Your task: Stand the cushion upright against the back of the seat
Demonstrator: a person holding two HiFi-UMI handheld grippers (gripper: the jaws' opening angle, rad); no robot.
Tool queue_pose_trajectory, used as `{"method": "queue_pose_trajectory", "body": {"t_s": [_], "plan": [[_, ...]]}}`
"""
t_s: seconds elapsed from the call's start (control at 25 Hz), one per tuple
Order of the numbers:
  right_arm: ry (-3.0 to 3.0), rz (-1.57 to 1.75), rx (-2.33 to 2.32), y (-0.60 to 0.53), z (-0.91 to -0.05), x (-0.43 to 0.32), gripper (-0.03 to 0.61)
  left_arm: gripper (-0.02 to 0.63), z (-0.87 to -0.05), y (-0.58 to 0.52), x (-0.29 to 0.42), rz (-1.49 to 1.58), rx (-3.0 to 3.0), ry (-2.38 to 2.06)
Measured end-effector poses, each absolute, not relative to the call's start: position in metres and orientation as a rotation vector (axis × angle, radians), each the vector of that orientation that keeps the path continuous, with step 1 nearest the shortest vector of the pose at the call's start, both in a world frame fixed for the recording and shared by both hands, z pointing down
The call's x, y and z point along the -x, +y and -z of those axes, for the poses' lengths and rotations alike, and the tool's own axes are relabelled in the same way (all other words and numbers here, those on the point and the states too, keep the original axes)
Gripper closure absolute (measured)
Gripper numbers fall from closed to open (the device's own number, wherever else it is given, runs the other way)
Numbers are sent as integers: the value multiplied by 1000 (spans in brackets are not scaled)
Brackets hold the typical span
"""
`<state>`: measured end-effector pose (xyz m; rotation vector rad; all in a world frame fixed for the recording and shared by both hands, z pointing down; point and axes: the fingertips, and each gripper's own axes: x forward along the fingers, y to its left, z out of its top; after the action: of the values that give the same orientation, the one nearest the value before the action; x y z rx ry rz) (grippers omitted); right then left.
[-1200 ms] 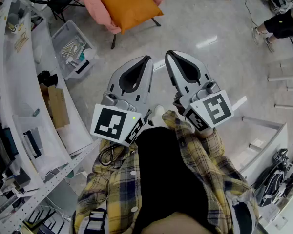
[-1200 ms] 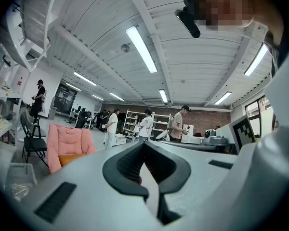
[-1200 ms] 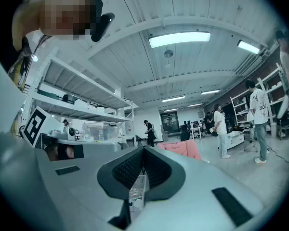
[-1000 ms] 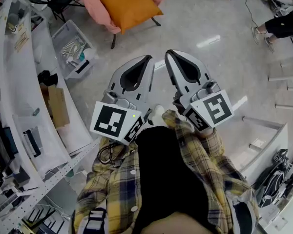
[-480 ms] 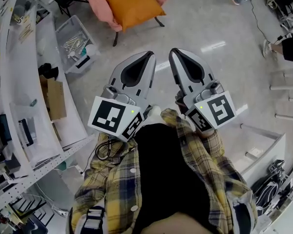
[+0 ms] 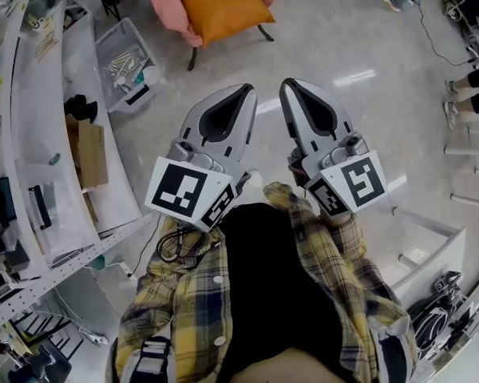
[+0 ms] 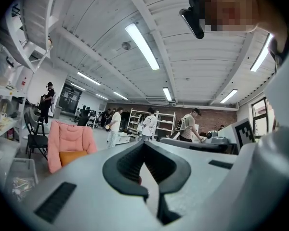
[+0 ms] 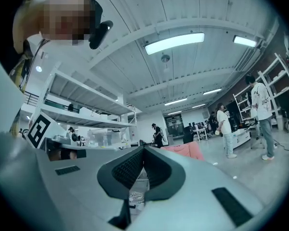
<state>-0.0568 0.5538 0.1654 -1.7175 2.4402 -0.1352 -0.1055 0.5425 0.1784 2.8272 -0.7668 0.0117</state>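
Note:
An orange cushion (image 6: 222, 2) lies flat on the seat of a pink padded chair (image 6: 166, 10) at the top of the head view, well ahead of both grippers. In the left gripper view the pink chair (image 7: 70, 142) stands at the left with the orange cushion (image 7: 72, 157) low on its seat. My left gripper (image 6: 247, 91) and right gripper (image 6: 289, 84) are held side by side in front of my body, both shut and empty. The right gripper view shows only the pink chair's back (image 8: 187, 150) past the shut jaws.
White shelving (image 6: 32, 126) with a cardboard box (image 6: 91, 154) runs along the left. A clear bin of parts (image 6: 126, 64) sits on the floor beside the chair. A black chair (image 7: 34, 136) stands left of the pink one. People stand farther off in the room (image 7: 189, 126).
The pink chair and cushion have slid toward the top of the head view as I moved forward. Both grippers stay shut and side by side.

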Motion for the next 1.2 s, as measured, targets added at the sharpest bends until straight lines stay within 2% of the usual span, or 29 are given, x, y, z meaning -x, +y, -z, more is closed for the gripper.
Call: {"method": "queue_pose_trajectory", "body": {"t_s": [0.32, 0.8, 1.2], "plan": [[2442, 139, 1722, 498, -173, 58, 561, 611, -186, 487, 105, -27, -2829, -774], [2442, 144, 1804, 369, -172, 56, 560, 611, -185, 348, 101, -9, -2819, -705], [2375, 204, 1892, 317, -188, 61, 561, 611, -202, 291, 107, -55, -2811, -628]]}}
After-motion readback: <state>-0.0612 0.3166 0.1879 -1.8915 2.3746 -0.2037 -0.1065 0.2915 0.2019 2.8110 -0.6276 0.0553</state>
